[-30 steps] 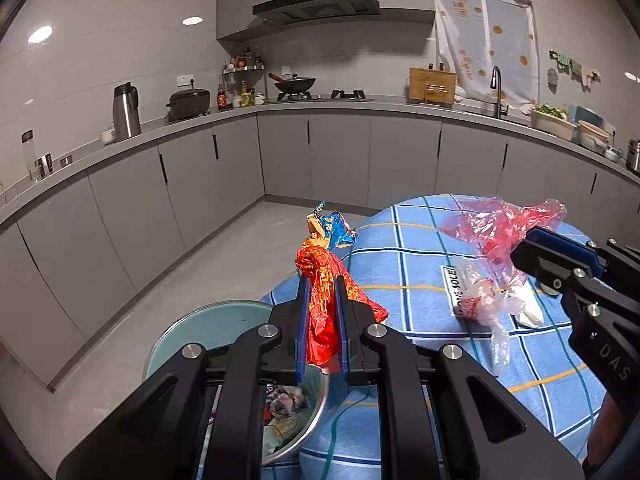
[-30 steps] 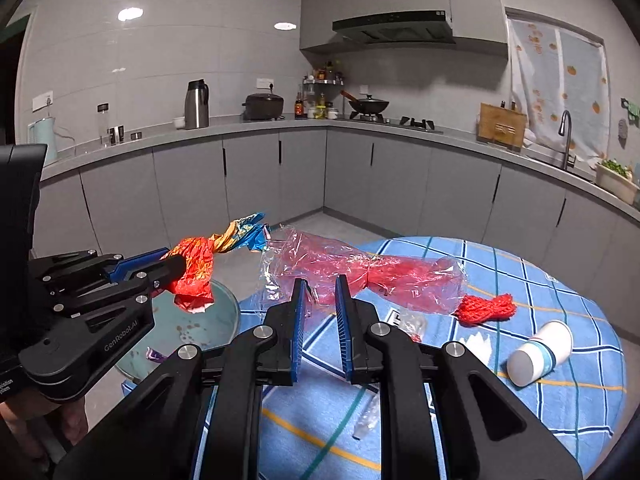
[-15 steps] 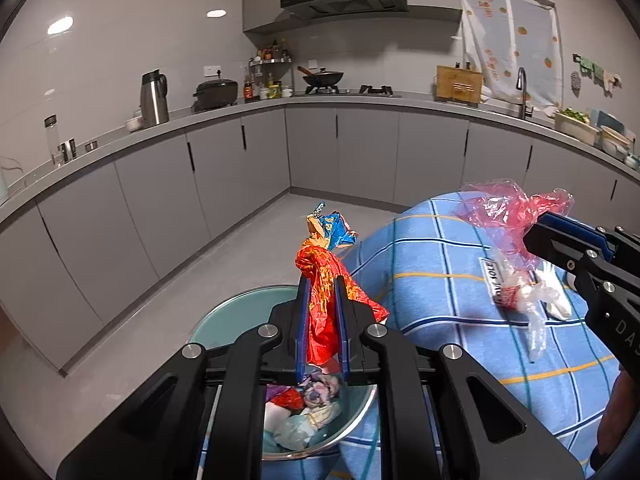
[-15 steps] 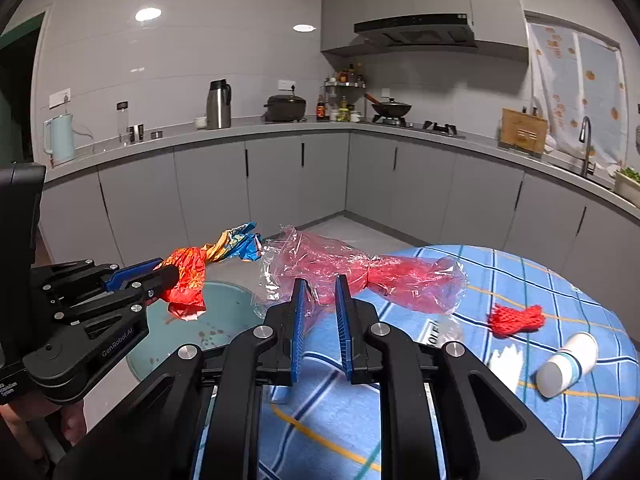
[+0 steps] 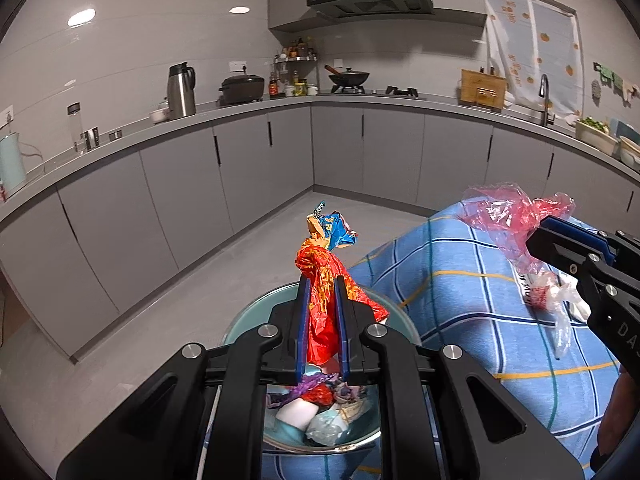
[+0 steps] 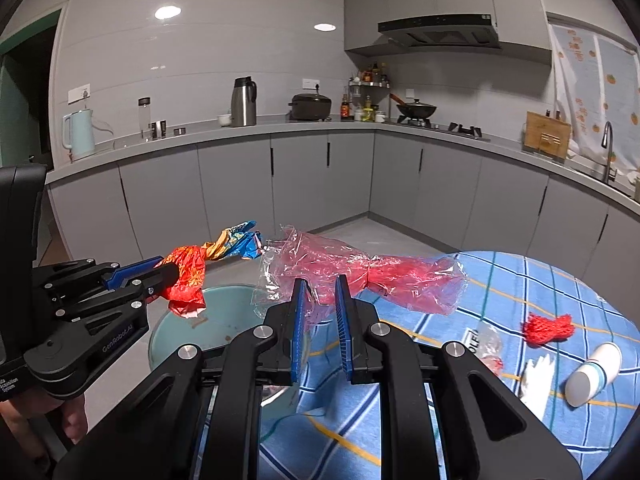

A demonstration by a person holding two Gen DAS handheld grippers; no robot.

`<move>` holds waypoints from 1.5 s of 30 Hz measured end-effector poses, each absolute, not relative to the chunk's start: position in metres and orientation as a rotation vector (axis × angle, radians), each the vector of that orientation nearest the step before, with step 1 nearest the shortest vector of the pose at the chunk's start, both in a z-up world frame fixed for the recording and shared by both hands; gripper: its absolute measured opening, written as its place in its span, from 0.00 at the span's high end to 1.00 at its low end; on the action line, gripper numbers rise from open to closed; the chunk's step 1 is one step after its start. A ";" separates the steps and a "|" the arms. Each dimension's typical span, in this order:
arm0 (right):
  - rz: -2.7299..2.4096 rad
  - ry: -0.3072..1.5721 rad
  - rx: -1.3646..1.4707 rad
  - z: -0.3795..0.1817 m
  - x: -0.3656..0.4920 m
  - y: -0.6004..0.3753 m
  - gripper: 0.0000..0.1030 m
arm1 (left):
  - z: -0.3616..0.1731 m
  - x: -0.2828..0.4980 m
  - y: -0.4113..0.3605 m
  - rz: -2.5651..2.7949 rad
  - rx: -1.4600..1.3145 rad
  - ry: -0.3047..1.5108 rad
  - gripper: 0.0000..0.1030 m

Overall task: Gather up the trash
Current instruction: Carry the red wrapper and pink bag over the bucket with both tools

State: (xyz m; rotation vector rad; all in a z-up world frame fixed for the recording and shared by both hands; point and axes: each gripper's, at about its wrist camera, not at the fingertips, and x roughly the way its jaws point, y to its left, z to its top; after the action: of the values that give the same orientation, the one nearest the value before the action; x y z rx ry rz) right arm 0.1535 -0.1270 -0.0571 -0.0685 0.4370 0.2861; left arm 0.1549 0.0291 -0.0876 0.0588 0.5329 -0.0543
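Holding a crumpled red-orange foil snack wrapper with a blue end [image 5: 324,280], the left gripper [image 5: 322,320] has its jaws narrow and clamped on the wrapper's middle; long axis runs up along the fingers, blue tip away from the camera. Directly under it sits the pale teal round trash bin [image 5: 248,312] beside the table, already with wrappers inside, so the drop looks like straight down, nothing to clear. Right gripper [image 6: 320,312] has jaws narrow on a crinkled pink-red transparent plastic bag [image 6: 360,276], whose long axis lies across the view, trailing right over the blue plaid tablecloth [image 6: 520,280]. Bin rim lies left of and below the right jaws; left hand is nearer the bin, likely releases first. Remaining on the table: red mesh net [image 6: 546,328], white cylindrical bottle [image 6: 592,376], clear wrapper with a label [image 6: 480,340].
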 end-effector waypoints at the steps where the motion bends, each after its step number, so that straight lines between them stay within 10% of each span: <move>1: 0.292 0.436 -0.069 -0.057 0.154 -0.125 0.85 | -0.088 0.155 0.032 -0.049 0.056 0.535 0.88; 45: 0.551 0.599 -0.080 -0.123 0.219 -0.047 0.79 | -0.141 0.181 0.067 0.037 0.014 0.681 0.84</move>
State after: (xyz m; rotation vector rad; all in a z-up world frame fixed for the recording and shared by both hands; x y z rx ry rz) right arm 0.2187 -0.0473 -0.1227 -0.0801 0.5986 0.5513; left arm 0.1812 0.0673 -0.1410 0.0136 0.6811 0.0367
